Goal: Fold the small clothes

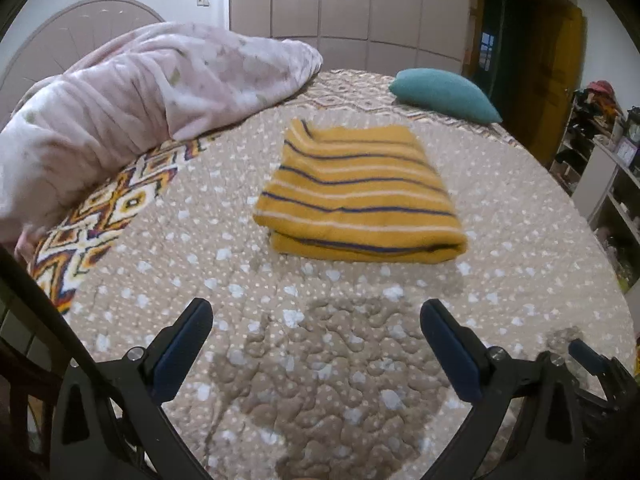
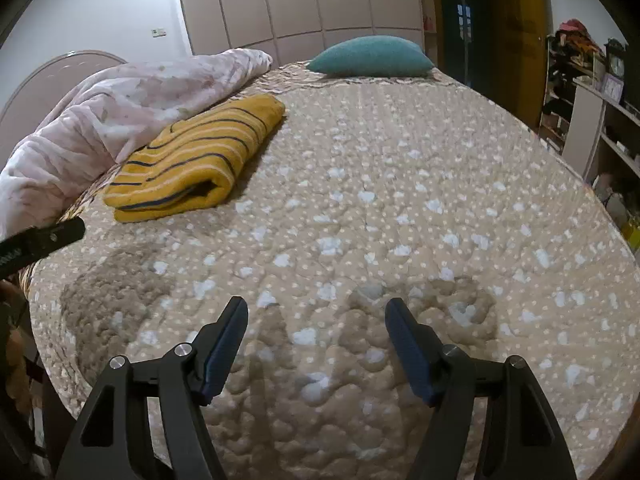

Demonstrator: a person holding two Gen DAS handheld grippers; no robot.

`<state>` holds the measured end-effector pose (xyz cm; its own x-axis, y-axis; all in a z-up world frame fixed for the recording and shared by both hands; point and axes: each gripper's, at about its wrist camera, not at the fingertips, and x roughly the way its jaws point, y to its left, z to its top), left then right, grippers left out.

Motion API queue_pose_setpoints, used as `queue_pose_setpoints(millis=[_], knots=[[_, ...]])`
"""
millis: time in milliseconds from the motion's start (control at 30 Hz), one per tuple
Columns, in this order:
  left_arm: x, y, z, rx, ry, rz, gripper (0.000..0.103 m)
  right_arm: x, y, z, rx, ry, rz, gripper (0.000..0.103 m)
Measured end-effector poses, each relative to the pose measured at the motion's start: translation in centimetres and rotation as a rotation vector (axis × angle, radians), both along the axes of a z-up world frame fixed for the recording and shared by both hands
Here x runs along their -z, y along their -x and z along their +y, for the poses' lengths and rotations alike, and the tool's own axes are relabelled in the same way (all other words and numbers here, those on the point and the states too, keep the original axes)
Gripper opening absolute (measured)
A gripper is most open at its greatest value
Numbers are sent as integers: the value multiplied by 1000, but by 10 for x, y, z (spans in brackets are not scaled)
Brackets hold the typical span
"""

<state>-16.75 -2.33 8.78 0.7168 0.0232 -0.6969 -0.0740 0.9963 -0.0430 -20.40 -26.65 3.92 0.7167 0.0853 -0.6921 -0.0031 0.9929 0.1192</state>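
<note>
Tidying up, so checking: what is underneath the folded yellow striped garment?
The yellow striped garment lies on the dotted beige bedspread. Whatever sits directly beneath it, or between its folded layers, is covered and cannot be seen.

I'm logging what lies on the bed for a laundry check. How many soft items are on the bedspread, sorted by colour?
Yellow striped folded garment: 1
Teal pillow: 1
Pink floral blanket: 1
Total: 3
All three rest on the dotted bedspread. Neither the left claw nor the right claw holds anything; both stand open.
</note>
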Motion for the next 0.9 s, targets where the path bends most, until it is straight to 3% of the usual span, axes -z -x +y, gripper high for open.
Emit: queue_pose_setpoints(millis=[167, 333, 533, 900], knots=[[-15, 17, 9, -11, 37, -8, 103, -21, 6, 13, -17, 20, -30, 77], [-15, 26, 12, -29, 17, -19, 103, -30, 7, 25, -45, 30, -39, 79], [-10, 26, 10, -28, 7, -11, 103, -25, 7, 37, -72, 73, -31, 79], [-6, 29, -1, -3, -16, -18, 103, -20, 8, 32, -61, 56, -24, 79]])
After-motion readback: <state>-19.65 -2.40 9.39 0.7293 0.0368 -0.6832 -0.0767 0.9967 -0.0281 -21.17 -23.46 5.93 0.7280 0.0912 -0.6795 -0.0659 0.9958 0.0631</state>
